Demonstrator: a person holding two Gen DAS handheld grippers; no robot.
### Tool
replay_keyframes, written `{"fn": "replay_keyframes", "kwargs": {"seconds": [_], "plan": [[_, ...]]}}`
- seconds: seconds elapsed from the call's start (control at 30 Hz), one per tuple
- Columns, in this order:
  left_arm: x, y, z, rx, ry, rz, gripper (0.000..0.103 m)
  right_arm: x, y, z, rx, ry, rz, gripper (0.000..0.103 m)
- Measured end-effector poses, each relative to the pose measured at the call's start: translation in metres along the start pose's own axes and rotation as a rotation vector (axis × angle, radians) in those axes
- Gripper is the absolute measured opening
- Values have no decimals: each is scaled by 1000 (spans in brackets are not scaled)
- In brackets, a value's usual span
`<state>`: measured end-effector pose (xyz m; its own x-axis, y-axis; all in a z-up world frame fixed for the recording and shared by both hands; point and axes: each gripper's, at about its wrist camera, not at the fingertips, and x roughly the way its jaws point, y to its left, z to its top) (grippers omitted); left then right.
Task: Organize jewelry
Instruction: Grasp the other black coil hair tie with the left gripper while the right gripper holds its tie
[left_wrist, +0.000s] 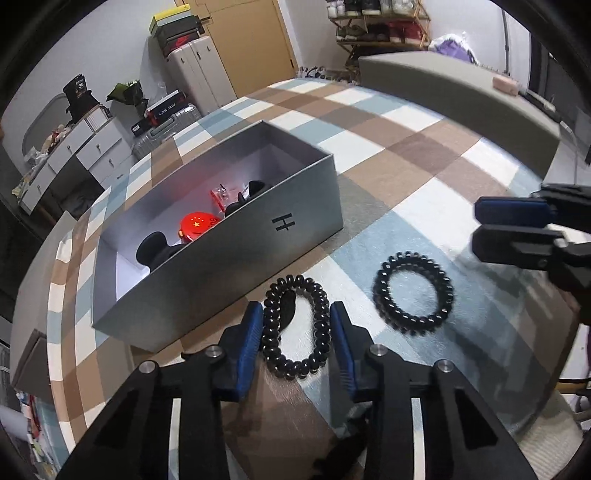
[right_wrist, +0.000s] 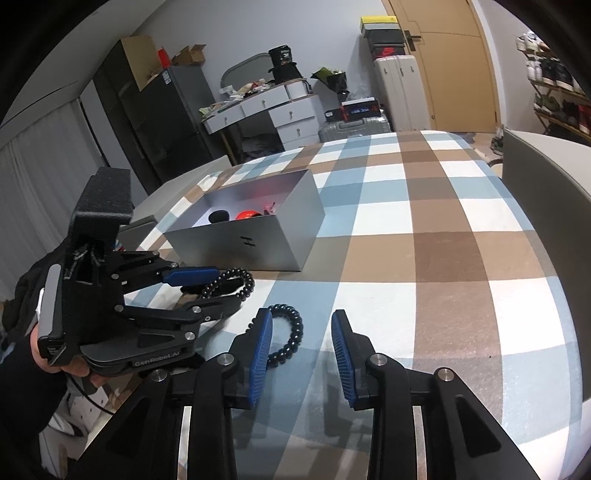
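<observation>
Two black bead bracelets lie on the checked tablecloth in front of an open grey box (left_wrist: 258, 254) (right_wrist: 240, 247). My left gripper (left_wrist: 295, 304) (right_wrist: 231, 288) is shut on the nearer bracelet (left_wrist: 291, 367) (right_wrist: 240, 275). Its blue pads press both sides and squeeze the bracelet into an oval on the cloth. The second bracelet (left_wrist: 410, 256) (right_wrist: 293, 332) lies round and free. My right gripper (left_wrist: 475, 227) (right_wrist: 302, 312) hovers just right of it, jaws a little apart with nothing between them. The box holds a red round piece (left_wrist: 195, 225), black items and a clear pink piece.
A grey chair back (left_wrist: 461, 96) (right_wrist: 546, 184) stands at the table's far right edge. A gloved hand (right_wrist: 22, 295) holds the left gripper at the table's left rim. Beyond the table are suitcases, white drawers and a shoe rack.
</observation>
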<state>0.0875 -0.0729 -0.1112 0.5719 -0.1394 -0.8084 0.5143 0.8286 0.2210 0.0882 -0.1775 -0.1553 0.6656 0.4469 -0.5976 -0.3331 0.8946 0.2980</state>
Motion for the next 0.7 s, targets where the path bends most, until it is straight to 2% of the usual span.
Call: {"fn": "replay_keyframes", "kwargs": {"seconds": [0.2,0.27,0.43,0.53,0.57,0.63,0.7], "plan": [[-23,8,-8,-72,-43,-32,29,2,4,0,-7,20,8,34],[-28,10,-12,-89,-48,-31,11,5,7,0,-12,31,11,34],[-26,17,-22,-129,-49,-49,10,18,17,-2,-36,81,15,36],[-28,26,-28,-182,-62,-105,11,24,23,-1,-58,94,3,40],[-29,30,-28,-210,-65,-136,12,25,24,-1,-63,94,-5,43],[-24,34,-26,-239,-51,-202,22,26,25,-1,-66,95,-18,47],[-19,31,-23,-238,-38,-227,49,28,25,0,-62,100,-25,47]]}}
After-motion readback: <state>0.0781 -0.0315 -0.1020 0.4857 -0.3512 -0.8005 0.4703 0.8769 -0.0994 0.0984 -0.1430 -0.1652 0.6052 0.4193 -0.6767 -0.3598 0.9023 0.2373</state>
